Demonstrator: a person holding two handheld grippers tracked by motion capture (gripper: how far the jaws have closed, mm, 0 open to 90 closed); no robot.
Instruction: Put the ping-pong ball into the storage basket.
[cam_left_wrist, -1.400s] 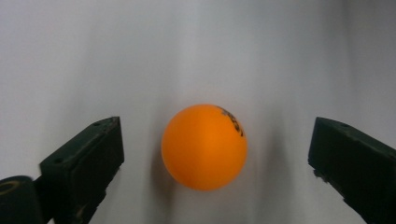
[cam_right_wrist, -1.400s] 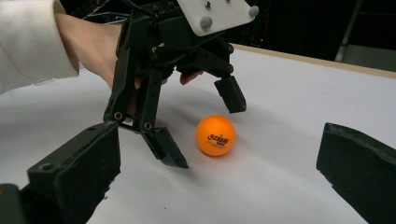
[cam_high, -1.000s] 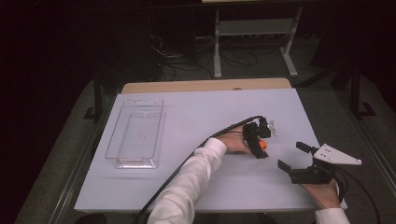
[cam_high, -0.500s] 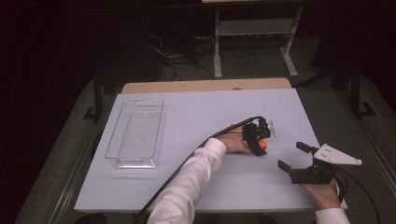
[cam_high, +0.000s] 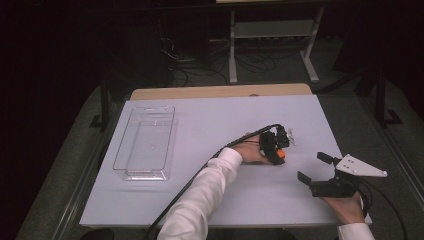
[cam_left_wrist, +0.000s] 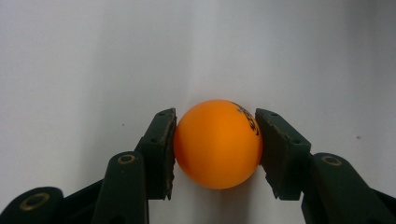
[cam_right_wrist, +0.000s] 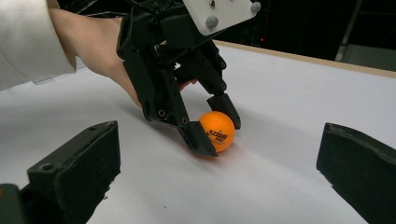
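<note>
High view: the left gripper (cam_high: 281, 154) sits right of the table's (cam_high: 210, 120) centre, its jaws just closed onto the orange ball (cam_high: 281, 154); the right gripper (cam_high: 311, 169) hovers released near the right edge.

Left gripper view: both pads (cam_left_wrist: 164, 149) press the ball (cam_left_wrist: 217, 143).

Right gripper view: the ball (cam_right_wrist: 217, 131) rests on the table (cam_right_wrist: 289, 93), clamped.

One orange table-tennis ball (cam_left_wrist: 217, 143), one clear plastic tray (cam_high: 145, 144), one white-topped table (cam_high: 200, 120), two handheld grippers, one metal stand (cam_high: 272, 30) behind.

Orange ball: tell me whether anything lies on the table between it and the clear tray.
Nothing visible does. The orange ball sits clamped in the left gripper, whose jaws have just closed on it; bare white table stretches from there to the clear tray.
</note>
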